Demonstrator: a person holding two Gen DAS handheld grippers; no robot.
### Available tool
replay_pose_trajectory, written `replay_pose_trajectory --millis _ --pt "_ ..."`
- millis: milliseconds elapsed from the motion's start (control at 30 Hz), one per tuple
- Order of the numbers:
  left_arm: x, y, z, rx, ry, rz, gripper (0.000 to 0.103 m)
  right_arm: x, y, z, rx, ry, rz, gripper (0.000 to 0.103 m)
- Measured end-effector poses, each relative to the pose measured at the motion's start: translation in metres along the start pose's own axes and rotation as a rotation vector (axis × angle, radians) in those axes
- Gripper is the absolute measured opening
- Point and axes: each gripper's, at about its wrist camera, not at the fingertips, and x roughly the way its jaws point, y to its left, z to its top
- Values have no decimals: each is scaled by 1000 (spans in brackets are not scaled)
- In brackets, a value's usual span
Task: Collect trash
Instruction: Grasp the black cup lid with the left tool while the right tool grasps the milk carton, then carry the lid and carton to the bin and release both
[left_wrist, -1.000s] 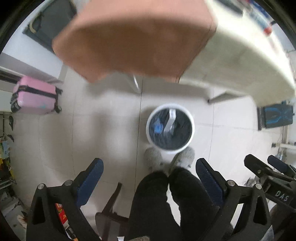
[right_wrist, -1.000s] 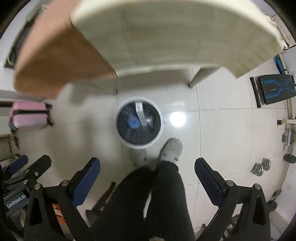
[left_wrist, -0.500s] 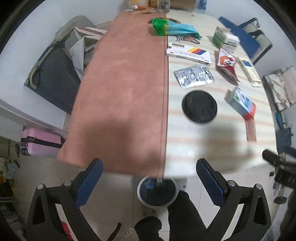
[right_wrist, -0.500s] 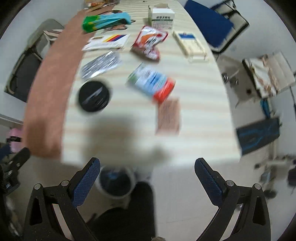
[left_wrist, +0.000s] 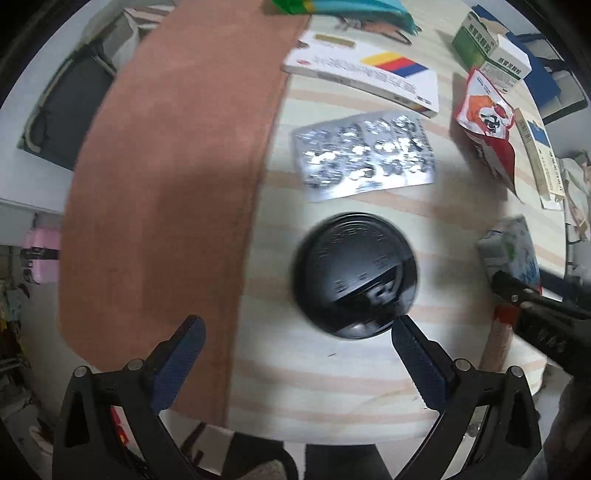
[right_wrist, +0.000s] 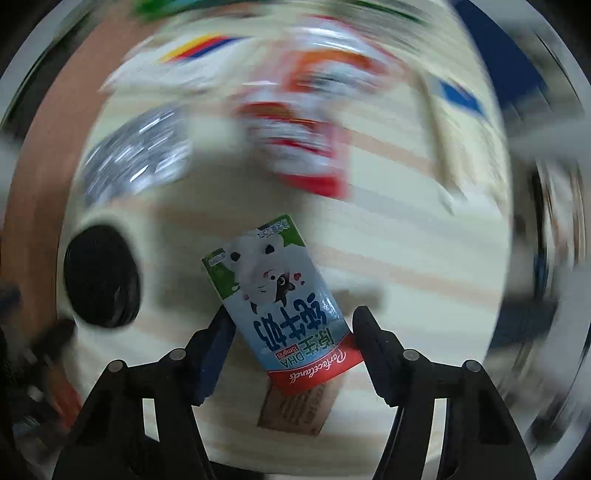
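Observation:
On the striped tabletop (left_wrist: 332, 387) a black round lid (left_wrist: 354, 273) lies just ahead of my open left gripper (left_wrist: 295, 332), nothing between its fingers. A silver blister pack (left_wrist: 365, 155) and a white box with coloured stripes (left_wrist: 369, 77) lie beyond the lid. In the right wrist view a blue-and-white milk carton (right_wrist: 280, 295) lies tilted between the fingers of my right gripper (right_wrist: 293, 325). The jaws are closing and both pads touch its sides. A brown card (right_wrist: 295, 410) sits under the carton's red end. The carton (left_wrist: 513, 243) shows at the right of the left wrist view.
A brown cloth runner (left_wrist: 166, 184) covers the table's left strip. A red snack bag (left_wrist: 487, 129), green-and-white boxes (left_wrist: 491, 48) and a long narrow box (left_wrist: 539, 155) lie at the far right. A pink suitcase (left_wrist: 40, 254) stands on the floor. The right wrist view is heavily blurred.
Both grippers swung from over the floor and the white bin to above the tabletop. The right jaws have narrowed from wide open onto the milk carton.

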Motion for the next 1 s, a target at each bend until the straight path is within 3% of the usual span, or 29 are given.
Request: replay_pose_trajectory --millis 100,167,300,400,467,567,633,1000 --pt "17 -9 8 -18 43 -25 103 4 -41 -5 263 36 91 68" --pt "26 -15 12 -25 69 -29 102 13 -53 -7 321 83 119 82" --pt "39 -24 20 -30 82 -23 102 19 -60 -5 283 82 130 85" --pt "39 -25 22 -41 62 -32 89 20 -60 2 236 59 107 85" --pt "37 -27 23 -38 47 -24 87 18 -58 9 218 43 94 85" --pt "35 -27 19 -27 27 -4 86 14 -47 19 192 8 73 70" --pt "34 -25 15 -28 23 -1 86 13 -45 20 182 -3 60 52" --pt "-9 -29 10 -32 -85 16 86 -24 -29 -4 159 -98 50 51"
